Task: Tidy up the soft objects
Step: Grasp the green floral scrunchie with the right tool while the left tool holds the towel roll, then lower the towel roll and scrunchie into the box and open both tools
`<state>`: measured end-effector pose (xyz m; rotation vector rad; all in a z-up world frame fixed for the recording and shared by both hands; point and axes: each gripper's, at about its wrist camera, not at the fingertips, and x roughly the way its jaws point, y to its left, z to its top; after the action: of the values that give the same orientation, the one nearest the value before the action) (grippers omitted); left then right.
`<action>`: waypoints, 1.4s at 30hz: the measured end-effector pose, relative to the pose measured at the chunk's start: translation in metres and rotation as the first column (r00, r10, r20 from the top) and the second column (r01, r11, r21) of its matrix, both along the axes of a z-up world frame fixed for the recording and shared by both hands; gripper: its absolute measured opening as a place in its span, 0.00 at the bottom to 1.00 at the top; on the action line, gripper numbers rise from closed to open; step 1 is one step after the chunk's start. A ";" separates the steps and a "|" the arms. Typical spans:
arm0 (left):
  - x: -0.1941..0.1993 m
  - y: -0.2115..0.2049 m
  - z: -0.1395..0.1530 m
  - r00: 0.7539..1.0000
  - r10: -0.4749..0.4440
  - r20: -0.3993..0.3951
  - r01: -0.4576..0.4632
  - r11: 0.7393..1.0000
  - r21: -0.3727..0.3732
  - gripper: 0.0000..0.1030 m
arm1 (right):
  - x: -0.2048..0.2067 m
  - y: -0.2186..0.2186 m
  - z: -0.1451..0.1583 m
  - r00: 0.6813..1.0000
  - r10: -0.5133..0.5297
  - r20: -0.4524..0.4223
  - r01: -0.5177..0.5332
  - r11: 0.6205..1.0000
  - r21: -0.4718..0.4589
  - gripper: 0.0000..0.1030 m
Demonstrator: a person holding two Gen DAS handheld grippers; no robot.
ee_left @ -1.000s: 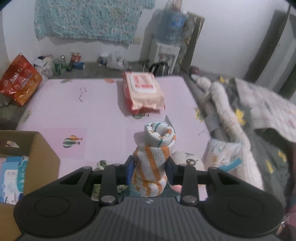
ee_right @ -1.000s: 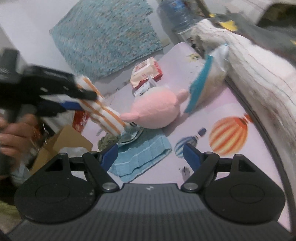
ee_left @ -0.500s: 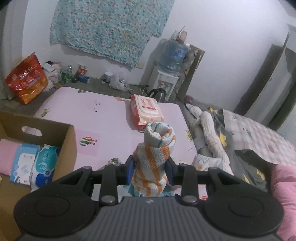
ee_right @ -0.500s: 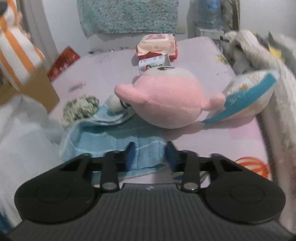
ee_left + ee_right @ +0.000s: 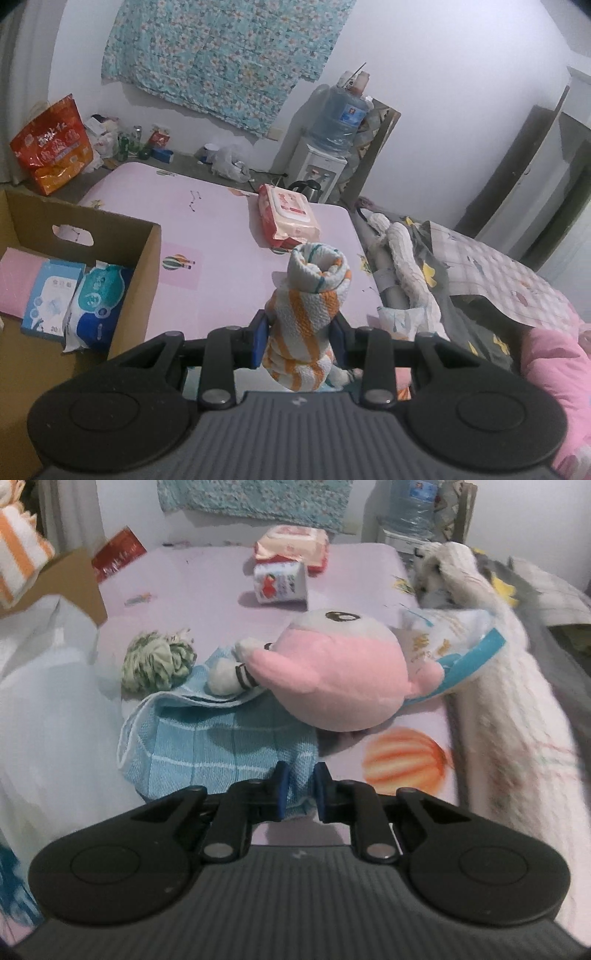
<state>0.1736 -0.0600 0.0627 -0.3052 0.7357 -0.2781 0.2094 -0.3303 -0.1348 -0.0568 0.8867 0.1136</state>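
My left gripper (image 5: 299,325) is shut on a rolled orange-and-white striped towel (image 5: 314,280), held upright above the pink mattress (image 5: 214,229), to the right of an open cardboard box (image 5: 122,236) with tissue packs inside. In the right wrist view that same striped towel (image 5: 18,554) shows at the top left. My right gripper (image 5: 301,775) is shut on the near edge of a light blue towel (image 5: 221,749) lying on the mattress. A pink plush toy (image 5: 332,675) rests on the towel's far side, and a crumpled green cloth (image 5: 155,661) lies to its left.
A wet-wipes pack (image 5: 286,218) and a small tissue pack (image 5: 280,581) lie further back on the mattress. A white plastic bag (image 5: 44,701) fills the left, rolled bedding (image 5: 498,701) lines the right edge. A water dispenser (image 5: 332,147) stands by the wall.
My left gripper carried the striped towel up and left, bringing the box into view. My right gripper rolled level, dropped to the blue towel and closed on its edge.
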 end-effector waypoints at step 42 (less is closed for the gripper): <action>-0.042 0.104 0.033 0.984 0.165 0.072 -0.166 0.986 0.002 0.35 | 0.113 0.059 0.007 0.962 0.203 -0.181 -0.153 0.954 0.258 0.54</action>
<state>0.1320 0.0437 0.0959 -0.3449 0.6366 -0.1277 0.3227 -0.2717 -0.1278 0.1044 1.0680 0.4024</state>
